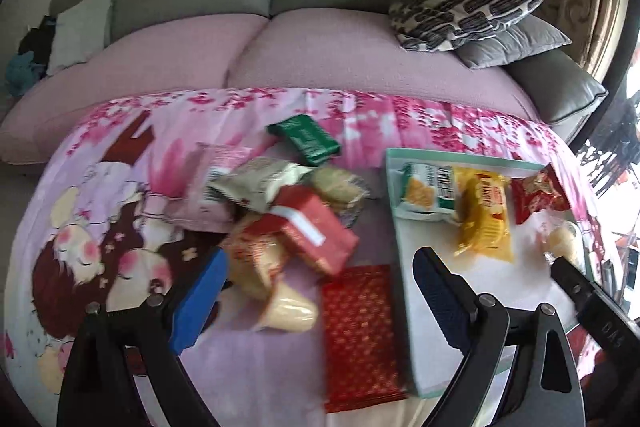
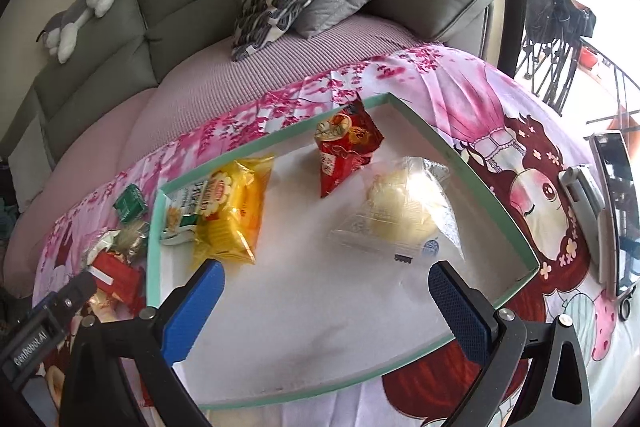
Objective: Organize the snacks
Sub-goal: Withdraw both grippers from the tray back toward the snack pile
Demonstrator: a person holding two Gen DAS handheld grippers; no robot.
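Observation:
A white tray with a mint-green rim (image 1: 412, 267) (image 2: 280, 137) lies on a pink cartoon cloth. It holds a green-white cracker pack (image 1: 430, 191) (image 2: 180, 215), a yellow pack (image 1: 486, 217) (image 2: 232, 215), a red pack (image 1: 538, 193) (image 2: 346, 147) and a clear-wrapped bun (image 2: 400, 211) (image 1: 562, 241). Left of the tray is a pile of snacks: a red box (image 1: 316, 229), a red patterned packet (image 1: 360, 333), a green pack (image 1: 306, 139), a clear-wrapped pastry (image 1: 280, 291). My left gripper (image 1: 316, 303) is open and empty above the pile's near side. My right gripper (image 2: 328, 311) is open and empty over the tray's near part.
A sofa with a pink cover (image 1: 280, 55) runs behind the cloth, with a patterned pillow (image 1: 464, 7) and a grey pillow (image 1: 516, 41) at its right end. A plush toy (image 2: 80, 11) lies on the sofa back. A phone on a stand (image 2: 612, 211) is right of the tray.

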